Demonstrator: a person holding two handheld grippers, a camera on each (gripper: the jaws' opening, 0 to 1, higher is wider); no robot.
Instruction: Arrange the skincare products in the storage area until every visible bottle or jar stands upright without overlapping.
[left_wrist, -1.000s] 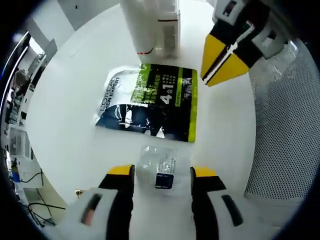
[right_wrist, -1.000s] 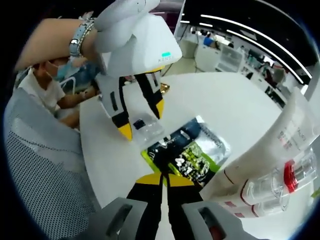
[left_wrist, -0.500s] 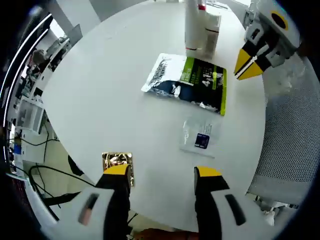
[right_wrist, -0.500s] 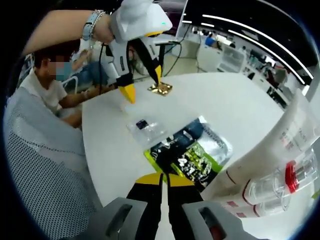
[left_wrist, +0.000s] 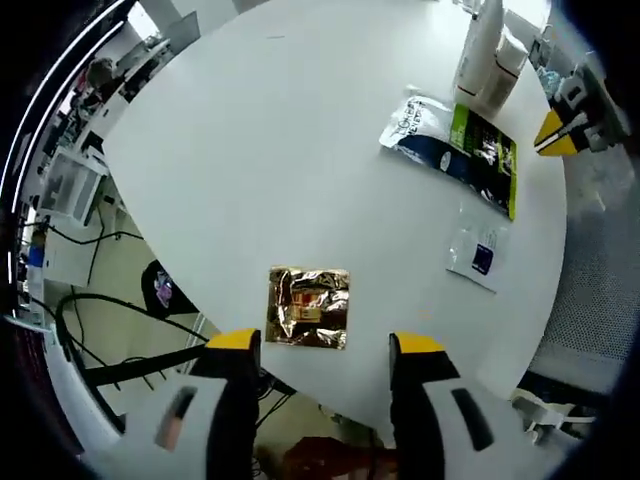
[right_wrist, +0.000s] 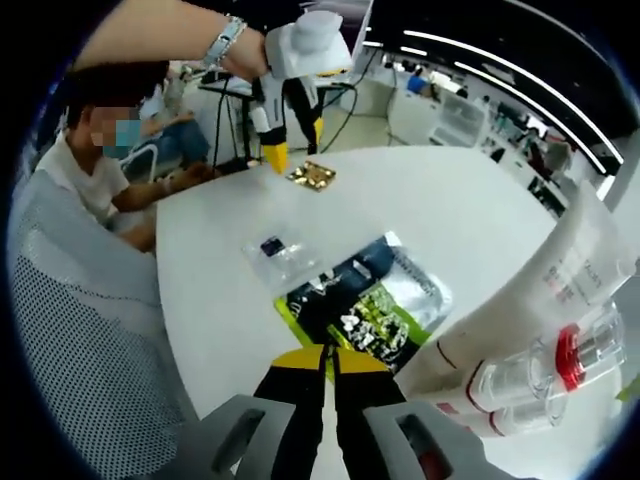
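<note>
Gold sachet (left_wrist: 309, 306) just ahead of left gripper (left_wrist: 316, 350)

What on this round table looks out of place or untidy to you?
Three flat packets lie scattered instead of stored: a gold foil sachet near the table edge, a clear sachet, and a green and dark pouch. Only the white tubes stand upright. The left gripper hangs open by the gold sachet.

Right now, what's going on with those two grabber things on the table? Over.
Left gripper open, empty, over gold sachet at table edge. Right gripper shut, empty, by green-and-black pouch. Clear packet flat between; tubes upright. Nothing blocking.
</note>
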